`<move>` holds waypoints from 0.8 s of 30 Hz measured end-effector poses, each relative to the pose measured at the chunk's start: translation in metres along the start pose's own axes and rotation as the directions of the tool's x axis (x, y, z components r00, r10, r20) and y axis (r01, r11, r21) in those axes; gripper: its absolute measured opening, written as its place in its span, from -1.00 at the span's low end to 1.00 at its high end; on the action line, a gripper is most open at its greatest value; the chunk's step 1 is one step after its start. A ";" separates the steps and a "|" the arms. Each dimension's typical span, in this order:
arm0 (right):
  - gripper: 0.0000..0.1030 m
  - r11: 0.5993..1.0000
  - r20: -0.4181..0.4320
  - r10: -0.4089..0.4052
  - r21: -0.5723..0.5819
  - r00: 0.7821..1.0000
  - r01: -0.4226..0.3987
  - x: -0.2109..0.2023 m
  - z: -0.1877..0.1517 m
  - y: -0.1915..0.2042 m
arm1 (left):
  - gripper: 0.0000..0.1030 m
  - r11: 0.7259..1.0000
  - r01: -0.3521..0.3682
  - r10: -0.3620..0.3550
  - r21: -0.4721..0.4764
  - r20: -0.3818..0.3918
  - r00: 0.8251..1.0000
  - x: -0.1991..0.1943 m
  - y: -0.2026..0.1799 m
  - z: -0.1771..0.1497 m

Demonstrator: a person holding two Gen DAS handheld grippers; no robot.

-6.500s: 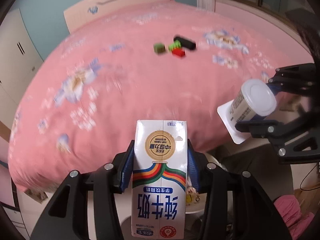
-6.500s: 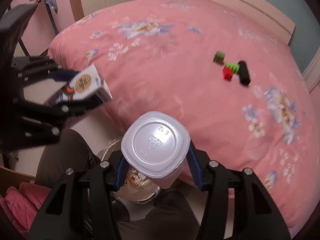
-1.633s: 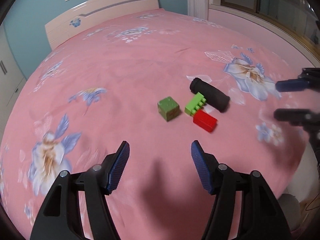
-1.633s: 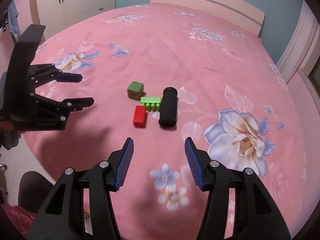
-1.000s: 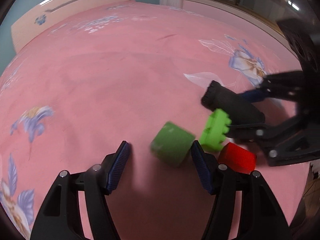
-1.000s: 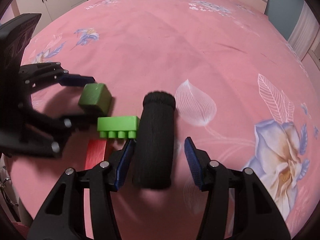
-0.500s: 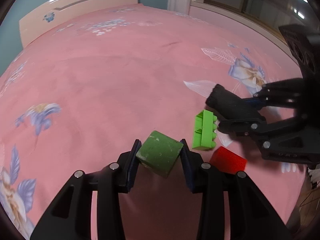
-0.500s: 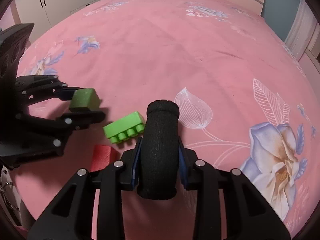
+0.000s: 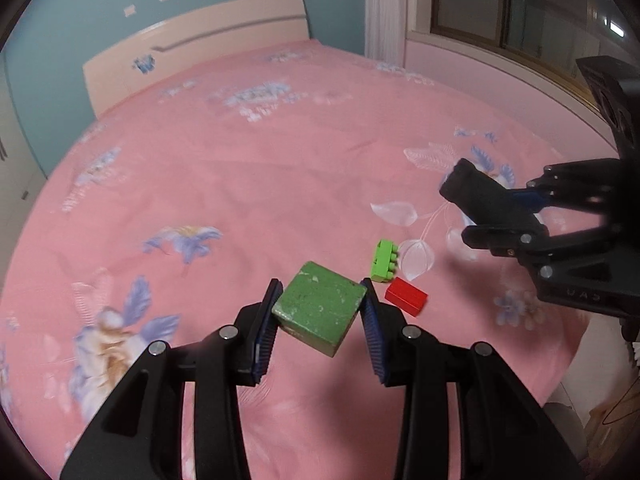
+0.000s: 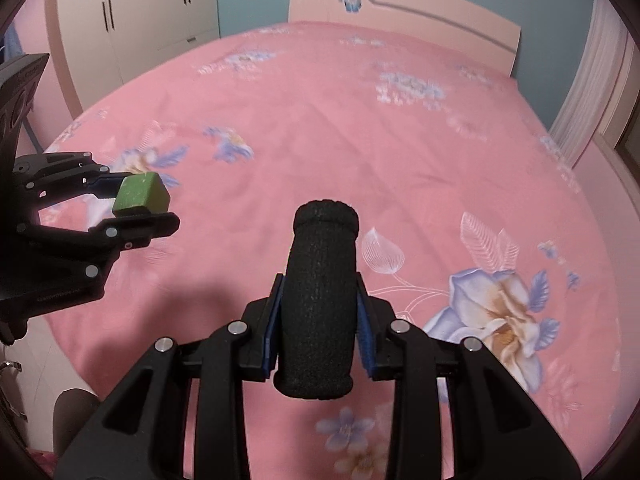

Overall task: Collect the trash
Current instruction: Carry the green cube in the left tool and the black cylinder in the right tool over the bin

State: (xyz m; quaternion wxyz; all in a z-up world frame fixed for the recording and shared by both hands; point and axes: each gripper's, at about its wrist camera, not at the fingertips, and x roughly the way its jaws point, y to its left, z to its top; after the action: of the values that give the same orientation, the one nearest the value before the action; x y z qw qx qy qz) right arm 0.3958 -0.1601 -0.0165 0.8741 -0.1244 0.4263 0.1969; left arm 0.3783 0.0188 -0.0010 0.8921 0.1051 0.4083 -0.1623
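Observation:
My left gripper (image 9: 320, 312) is shut on a green cube (image 9: 319, 313) and holds it above the pink bed (image 9: 240, 184); the cube also shows in the right wrist view (image 10: 140, 197). My right gripper (image 10: 318, 320) is shut on a black foam cylinder (image 10: 320, 304), held above the bed; it also shows in the left wrist view (image 9: 488, 200). A light green toy brick (image 9: 383, 260) and a red toy brick (image 9: 406, 295) lie on the bed just past the cube.
The headboard (image 9: 192, 48) stands at the far end of the bed. White wardrobes (image 10: 132, 16) stand at the far left in the right wrist view. A window (image 9: 520, 12) and curtain (image 9: 384, 12) are on the right. The bed's near edge drops to the floor (image 10: 36, 352).
Both grippers have risen away from the bed with the green cube and the black cylinder. The two bricks stay on the bed.

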 end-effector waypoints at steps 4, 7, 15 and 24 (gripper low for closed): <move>-0.36 1.000 0.056 0.004 0.000 0.998 -0.004 -0.046 -0.001 0.015 | -0.20 0.999 -0.037 0.038 -0.023 0.038 0.999 -0.048 -0.004 -0.001; -0.36 1.000 0.094 0.009 -0.005 0.996 -0.008 -0.079 -0.004 0.025 | -0.20 0.997 -0.064 0.066 -0.039 0.044 0.997 -0.075 -0.009 -0.005; -0.36 0.999 0.202 0.026 -0.035 0.979 -0.019 -0.169 -0.025 0.058 | -0.20 0.993 -0.098 0.103 -0.066 0.082 0.991 -0.155 -0.032 -0.025; -0.36 0.995 0.245 0.045 -0.097 0.968 -0.021 -0.225 -0.064 0.092 | -0.20 0.988 -0.132 0.140 -0.076 0.109 0.984 -0.215 -0.055 -0.065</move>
State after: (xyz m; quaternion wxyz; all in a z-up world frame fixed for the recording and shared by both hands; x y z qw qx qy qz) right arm 0.1843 -0.1566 0.1191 0.9102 -0.1327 0.3062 0.2451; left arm 0.1804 0.0324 0.1187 0.9261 0.0925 0.3539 -0.0927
